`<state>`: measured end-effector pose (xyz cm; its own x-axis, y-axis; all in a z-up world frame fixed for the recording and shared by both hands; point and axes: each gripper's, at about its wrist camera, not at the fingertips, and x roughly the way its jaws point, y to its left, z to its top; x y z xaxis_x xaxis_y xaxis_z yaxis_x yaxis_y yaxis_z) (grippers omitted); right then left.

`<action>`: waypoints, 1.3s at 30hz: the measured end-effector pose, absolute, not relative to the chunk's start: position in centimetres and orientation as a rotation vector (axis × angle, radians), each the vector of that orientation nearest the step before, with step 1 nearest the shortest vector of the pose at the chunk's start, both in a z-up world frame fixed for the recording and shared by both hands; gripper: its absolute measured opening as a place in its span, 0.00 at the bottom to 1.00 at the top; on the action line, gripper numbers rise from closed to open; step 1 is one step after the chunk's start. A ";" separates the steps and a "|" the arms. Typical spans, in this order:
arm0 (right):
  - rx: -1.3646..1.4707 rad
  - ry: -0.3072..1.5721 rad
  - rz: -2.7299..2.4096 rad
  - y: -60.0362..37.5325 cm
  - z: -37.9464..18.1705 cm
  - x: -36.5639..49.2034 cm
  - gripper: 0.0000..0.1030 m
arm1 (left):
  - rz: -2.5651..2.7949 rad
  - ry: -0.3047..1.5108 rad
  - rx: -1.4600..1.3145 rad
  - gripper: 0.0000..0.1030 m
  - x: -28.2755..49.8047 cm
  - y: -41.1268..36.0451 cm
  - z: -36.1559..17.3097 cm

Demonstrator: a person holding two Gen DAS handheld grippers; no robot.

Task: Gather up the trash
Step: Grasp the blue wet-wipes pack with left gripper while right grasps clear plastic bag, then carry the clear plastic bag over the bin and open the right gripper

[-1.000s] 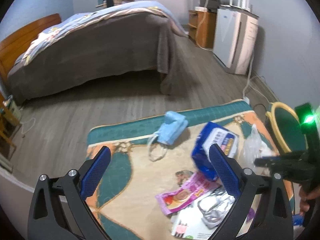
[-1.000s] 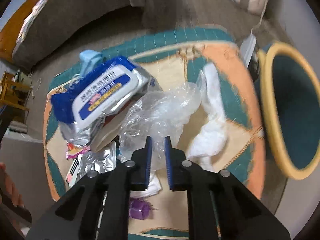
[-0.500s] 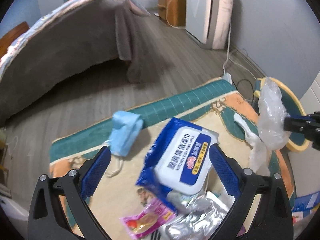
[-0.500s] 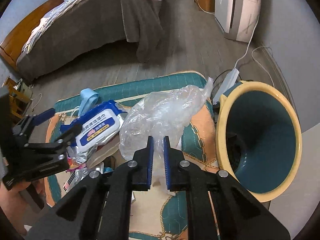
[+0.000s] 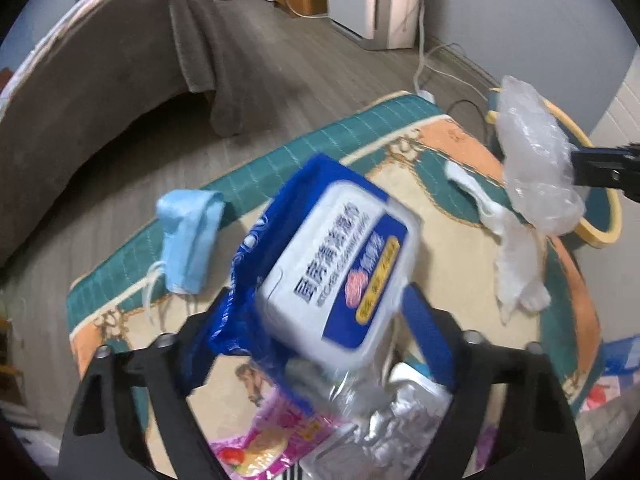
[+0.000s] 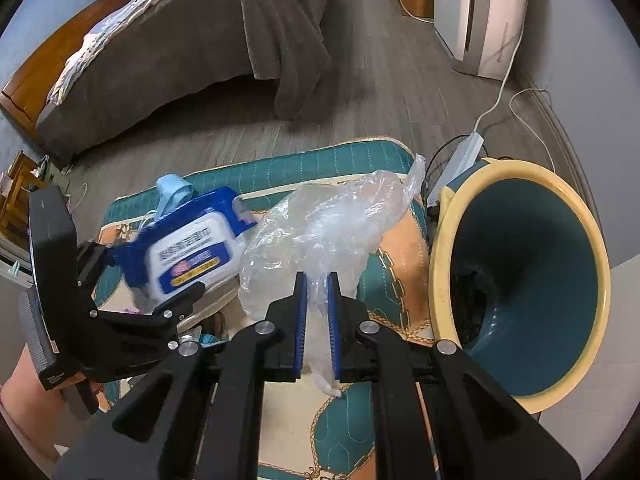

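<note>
My right gripper (image 6: 317, 280) is shut on a crumpled clear plastic bag (image 6: 328, 224) and holds it above the rug, left of the yellow-rimmed teal bin (image 6: 440, 264). The bag also shows in the left wrist view (image 5: 536, 160), in front of the bin (image 5: 600, 236). My left gripper (image 5: 320, 312) is closed around a blue-and-white wet-wipes pack (image 5: 336, 256), also in the right wrist view (image 6: 188, 256). A light blue face mask (image 5: 188, 240), a white tissue (image 5: 516, 264), a pink wrapper (image 5: 256, 448) and a silver foil pack (image 5: 388, 428) lie on the rug.
The patterned teal and orange rug (image 5: 120, 280) lies on a grey wood floor. A bed with a grey cover (image 6: 180, 48) stands behind. A white appliance (image 6: 480, 12) and a power strip with cables (image 6: 468, 148) sit by the right wall.
My left gripper has moved forward and closed around the wipes pack. My right gripper has lifted the plastic bag off the rug and carried it right, next to the bin.
</note>
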<state>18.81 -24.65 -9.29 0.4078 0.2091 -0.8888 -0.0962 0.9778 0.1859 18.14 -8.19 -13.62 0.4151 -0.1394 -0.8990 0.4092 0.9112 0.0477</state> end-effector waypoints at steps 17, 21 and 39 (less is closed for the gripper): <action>0.103 1.080 0.182 -25.4 -7.4 18.1 0.09 | -0.418 0.995 0.284 0.30 15.7 -9.0 -9.6; 0.105 1.058 0.176 -26.0 -6.6 17.9 0.09 | -0.429 0.940 0.280 0.30 15.4 -9.7 -7.7; 0.141 0.994 -0.020 -36.6 -5.4 16.9 0.09 | -0.450 0.808 0.291 0.30 13.9 -17.7 -3.0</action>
<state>16.93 -36.59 -5.35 0.5457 0.0477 -0.8366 0.0812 0.9907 0.1094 13.88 -17.72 -2.98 0.6047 -0.2741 -0.7478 0.4917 0.8671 0.0797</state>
